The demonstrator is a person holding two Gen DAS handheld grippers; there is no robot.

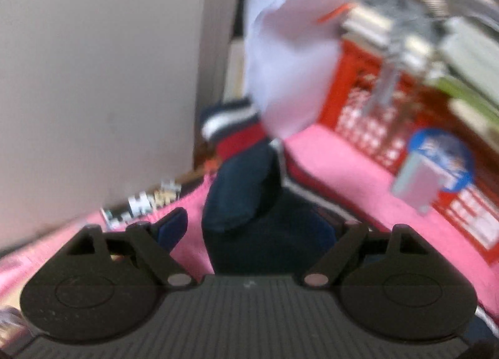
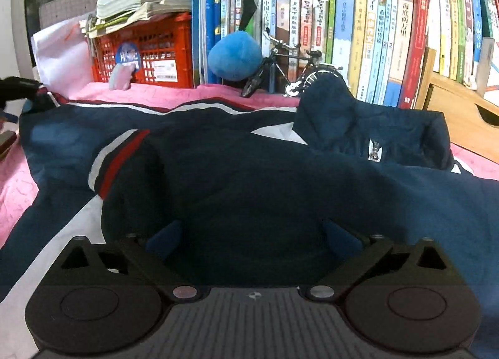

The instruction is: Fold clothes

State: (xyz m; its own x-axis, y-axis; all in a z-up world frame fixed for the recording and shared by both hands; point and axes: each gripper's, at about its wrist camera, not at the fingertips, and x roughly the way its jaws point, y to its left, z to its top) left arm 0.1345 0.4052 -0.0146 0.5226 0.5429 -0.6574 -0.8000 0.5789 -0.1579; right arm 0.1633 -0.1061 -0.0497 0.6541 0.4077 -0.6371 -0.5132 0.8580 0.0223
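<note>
Spread across the pink quilted bed cover (image 2: 174, 95): a navy padded jacket with red and white stripes (image 2: 237, 178), long axis along the far edge, collar toward the right. Right gripper (image 2: 252, 240) gaping wide just over the dark cloth, pinching nothing. Left gripper (image 1: 255, 231) partly spread; grip hidden by blur. Best to seize one layer only, near a hem.

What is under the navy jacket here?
A pink quilted cover shows around the navy jacket at left and behind it. Whatever lies beneath the jacket's middle is hidden.
</note>
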